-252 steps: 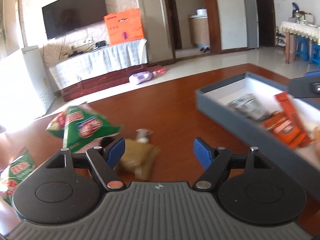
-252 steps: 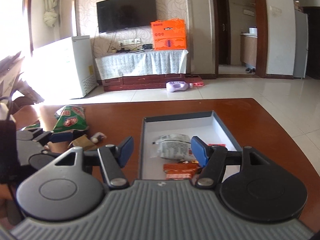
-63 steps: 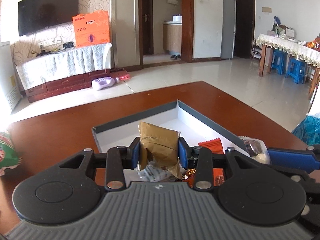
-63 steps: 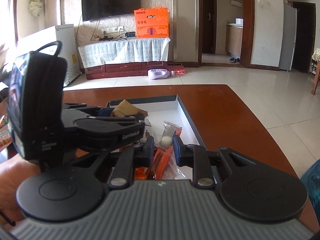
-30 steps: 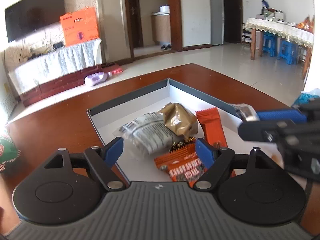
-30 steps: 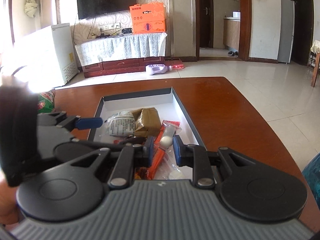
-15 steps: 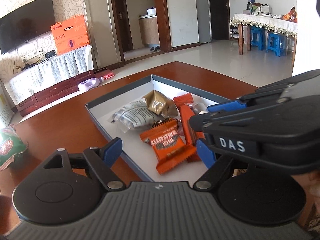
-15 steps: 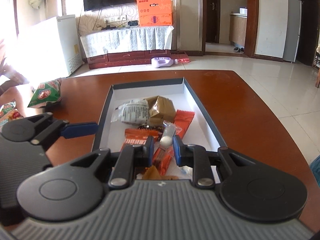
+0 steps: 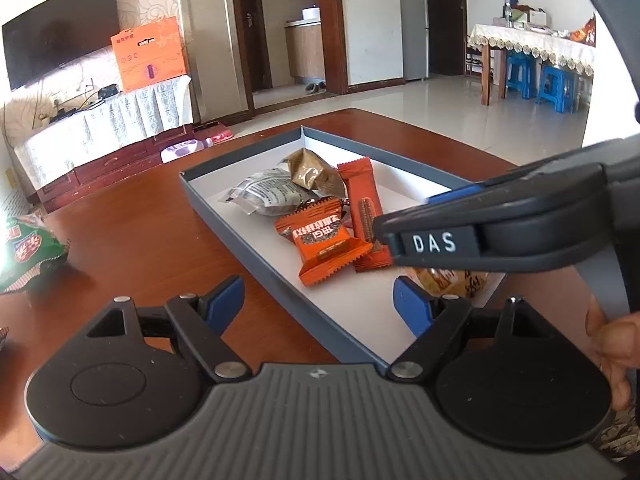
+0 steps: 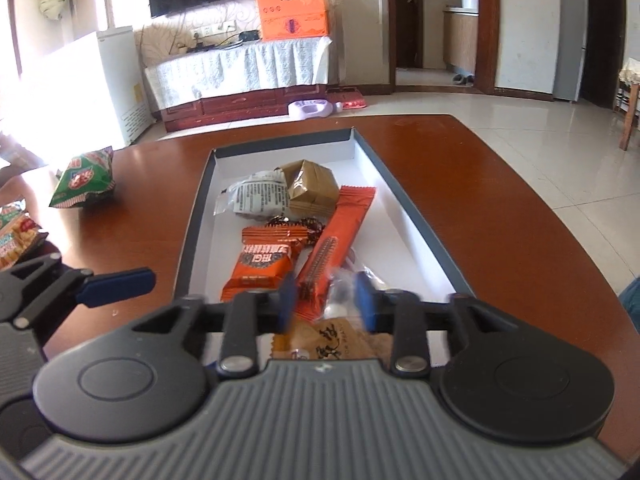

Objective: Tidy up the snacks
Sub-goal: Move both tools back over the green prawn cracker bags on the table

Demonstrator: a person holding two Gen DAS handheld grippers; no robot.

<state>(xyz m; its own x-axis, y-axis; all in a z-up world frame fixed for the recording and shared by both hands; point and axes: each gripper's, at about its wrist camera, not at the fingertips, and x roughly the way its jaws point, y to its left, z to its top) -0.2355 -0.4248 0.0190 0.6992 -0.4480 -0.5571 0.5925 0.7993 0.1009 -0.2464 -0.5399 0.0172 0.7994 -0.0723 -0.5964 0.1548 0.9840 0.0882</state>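
Observation:
A grey tray [image 9: 245,240] with a white floor lies on the brown table. Inside are a grey-white packet [image 9: 268,194], a brown packet [image 9: 316,172], a long orange bar [image 9: 362,208] and an orange packet [image 9: 324,244]. My left gripper [image 9: 316,304] hangs open and empty over the tray's near-left rim. My right gripper [image 10: 326,300] is over the tray's near end. Its jaws are opening, with a small clear-wrapped sweet [image 10: 340,292] loose between them. A yellow-brown packet [image 10: 332,344] lies just under the right gripper.
A green snack bag [image 10: 82,178] lies on the table left of the tray, and another bag [image 10: 16,240] sits at the far left edge. The table's rounded edge [image 10: 560,216] runs close to the right of the tray. A hand [image 9: 608,344] holds the right gripper.
The right jaws, shut on the clear-wrapped sweet before, have parted. The left gripper has drawn back and to the left, away from the tray's middle.

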